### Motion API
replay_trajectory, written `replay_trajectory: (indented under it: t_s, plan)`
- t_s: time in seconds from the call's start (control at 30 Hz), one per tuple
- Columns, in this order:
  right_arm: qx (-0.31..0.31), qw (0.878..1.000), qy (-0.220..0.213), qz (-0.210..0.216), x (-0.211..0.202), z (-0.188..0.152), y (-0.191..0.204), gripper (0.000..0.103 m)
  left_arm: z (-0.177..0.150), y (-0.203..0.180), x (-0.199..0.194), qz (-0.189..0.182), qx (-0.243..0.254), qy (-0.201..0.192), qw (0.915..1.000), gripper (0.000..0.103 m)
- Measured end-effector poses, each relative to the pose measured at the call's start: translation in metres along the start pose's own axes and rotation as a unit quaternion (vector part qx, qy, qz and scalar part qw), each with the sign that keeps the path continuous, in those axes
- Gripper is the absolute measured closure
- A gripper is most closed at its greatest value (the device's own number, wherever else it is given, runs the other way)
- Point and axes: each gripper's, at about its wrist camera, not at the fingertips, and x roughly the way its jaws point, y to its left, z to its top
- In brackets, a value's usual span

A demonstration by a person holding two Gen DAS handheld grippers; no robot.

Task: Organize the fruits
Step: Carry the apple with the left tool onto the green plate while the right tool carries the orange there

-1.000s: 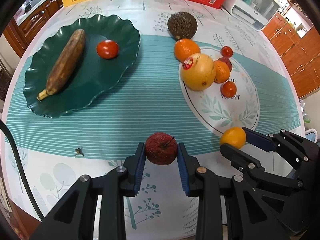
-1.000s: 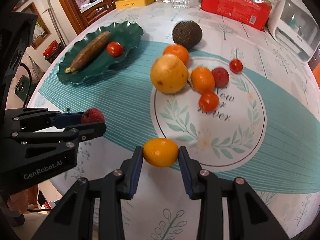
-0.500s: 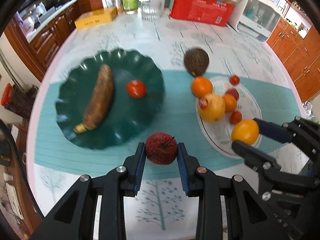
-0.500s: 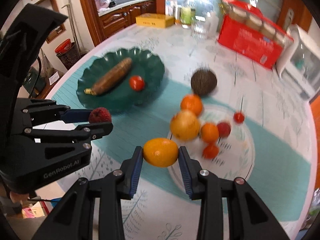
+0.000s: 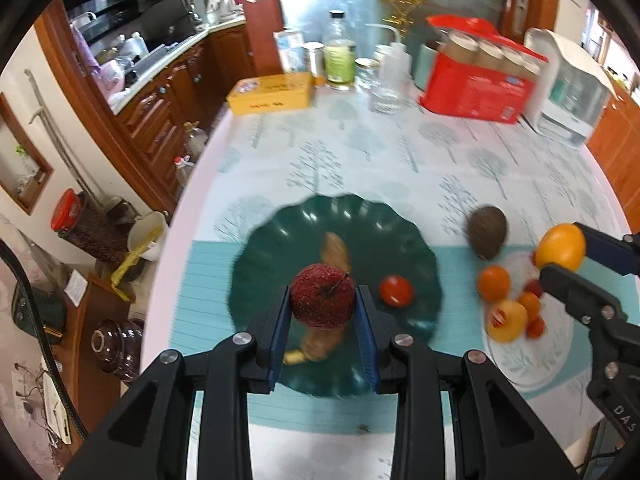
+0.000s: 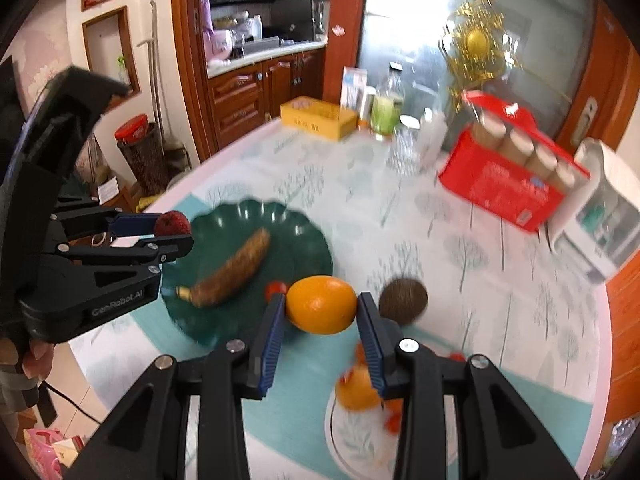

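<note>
My left gripper (image 5: 322, 312) is shut on a dark red apple (image 5: 322, 294) and holds it high above the green scalloped plate (image 5: 276, 240). The plate holds a brown banana (image 5: 337, 252) and a red tomato (image 5: 396, 290). My right gripper (image 6: 321, 312) is shut on an orange (image 6: 321, 304), raised above the table; it also shows in the left wrist view (image 5: 560, 246). The left gripper with the apple (image 6: 172, 224) shows at the left of the right wrist view. More oranges and small red fruits (image 5: 508, 312) lie on the round white print of the tablecloth.
A brown coconut (image 5: 486, 232) lies between plate and fruit group. At the table's far side stand a red box (image 5: 476, 88), a yellow box (image 5: 272, 92), bottles and glasses (image 5: 340, 60), and a white appliance (image 5: 568, 80). Kitchen cabinets and floor clutter lie left.
Both grippers have risen high above the table with their fruits. The left one has moved over the green plate; the view now takes in the whole table and the kitchen.
</note>
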Motion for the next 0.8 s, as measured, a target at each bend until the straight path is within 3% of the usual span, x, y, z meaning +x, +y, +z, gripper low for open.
replay_trajectory:
  t_s: [0.17, 0.37, 0.8]
  plan:
    - [0.001, 1.000, -0.011, 0.004, 0.022, 0.027, 0.005, 0.067, 0.021, 0.021, 0.016, 0.009, -0.015, 0.009, 0.9998, 0.073]
    - [0.017, 1.000, 0.010, 0.014, 0.068, 0.042, 0.009, 0.067, 0.030, 0.044, 0.052, 0.008, -0.045, 0.045, 0.9979, 0.073]
    - [0.028, 0.995, 0.090, 0.033, 0.153, 0.030, 0.016, 0.066, 0.015, 0.047, 0.133, -0.006, -0.059, 0.123, 0.9906, 0.073]
